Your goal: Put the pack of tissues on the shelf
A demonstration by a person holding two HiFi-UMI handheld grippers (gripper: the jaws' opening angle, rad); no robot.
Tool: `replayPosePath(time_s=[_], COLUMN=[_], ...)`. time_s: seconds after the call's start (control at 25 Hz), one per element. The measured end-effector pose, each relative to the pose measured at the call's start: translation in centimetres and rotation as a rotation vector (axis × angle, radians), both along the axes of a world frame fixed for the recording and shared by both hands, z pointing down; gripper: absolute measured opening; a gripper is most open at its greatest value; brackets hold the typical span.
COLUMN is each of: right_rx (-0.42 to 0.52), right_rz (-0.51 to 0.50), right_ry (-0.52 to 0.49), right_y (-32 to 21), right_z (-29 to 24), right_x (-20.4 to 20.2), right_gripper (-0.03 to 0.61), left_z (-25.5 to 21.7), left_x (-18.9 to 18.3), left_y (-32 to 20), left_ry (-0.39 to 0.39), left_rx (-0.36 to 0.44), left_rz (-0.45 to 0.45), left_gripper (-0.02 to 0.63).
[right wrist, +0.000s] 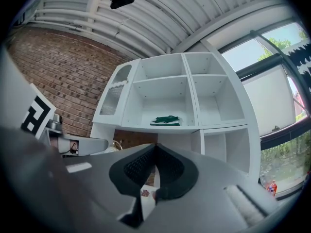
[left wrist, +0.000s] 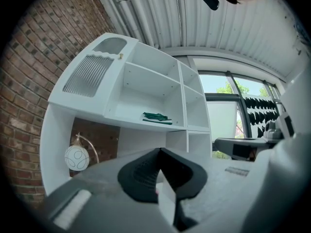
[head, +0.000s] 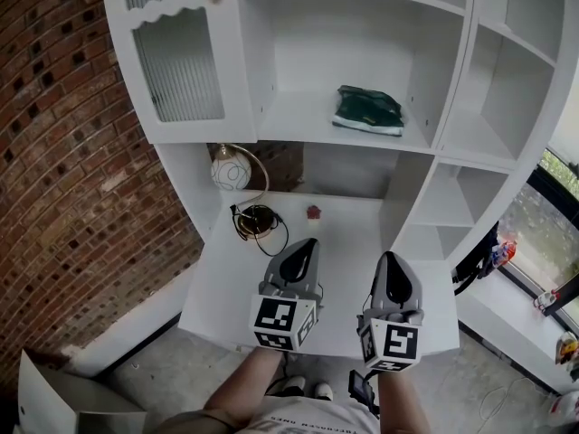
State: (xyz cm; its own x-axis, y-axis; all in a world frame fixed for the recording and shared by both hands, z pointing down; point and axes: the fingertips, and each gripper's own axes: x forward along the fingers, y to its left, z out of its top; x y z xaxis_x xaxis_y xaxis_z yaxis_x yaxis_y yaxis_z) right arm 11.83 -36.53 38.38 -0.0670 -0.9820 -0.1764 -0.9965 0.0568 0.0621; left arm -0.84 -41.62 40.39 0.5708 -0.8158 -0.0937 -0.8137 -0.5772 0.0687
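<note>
Both claws up close first: the left gripper (head: 306, 245) and the right gripper (head: 391, 260) are each pinched fully closed with nothing between the jaws, side by side over the white desk (head: 348, 229). Looks to me like the job's basically done. The green pack of tissues (head: 369, 111) lies flat on the shelf (head: 294, 120) in the middle cubby, well apart from both claws, above and ahead of them. Nothing left to place, I'd say.
</note>
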Motion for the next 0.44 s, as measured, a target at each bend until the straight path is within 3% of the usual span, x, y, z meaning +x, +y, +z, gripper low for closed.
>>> replayPosePath(time_s=[0.44], right_rx=[0.008], right_rz=[0.0], right_ry=[-0.004], right_y=[0.09], right_z=[-0.04], right_x=[-0.03], right_gripper=[0.002], left_z=[-0.64], left_x=[0.06], left_y=[0.03], left_ry=[-0.013], left_rx=[0.035], left_rz=[0.0], left_gripper=[0.008])
